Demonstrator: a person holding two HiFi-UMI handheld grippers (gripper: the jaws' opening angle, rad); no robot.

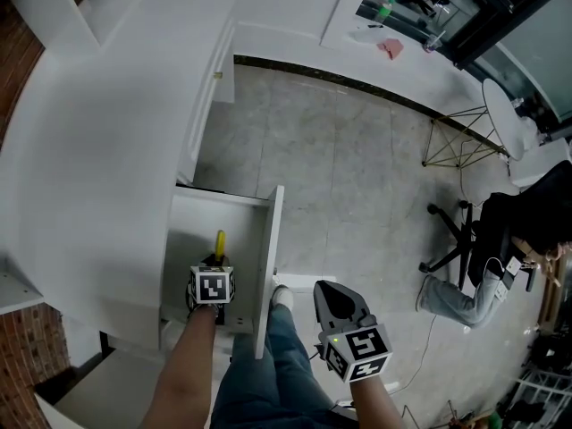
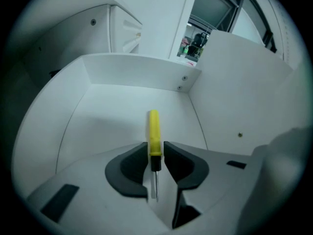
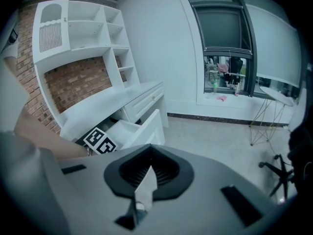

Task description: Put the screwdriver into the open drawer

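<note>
Inside the open white drawer (image 1: 273,266), the left gripper (image 2: 155,151) points steeply down. The yellow-handled screwdriver with black collar and steel shaft (image 2: 154,133) stands between its slightly parted pads; a thin gap shows on one side. The handle points toward the drawer's back wall, with bare floor all round. The only print is black-and-white square markers. The right gripper (image 3: 146,173), jaws together and empty, hangs beyond the drawer front over grey tiled floor (image 1: 357,168).
</note>
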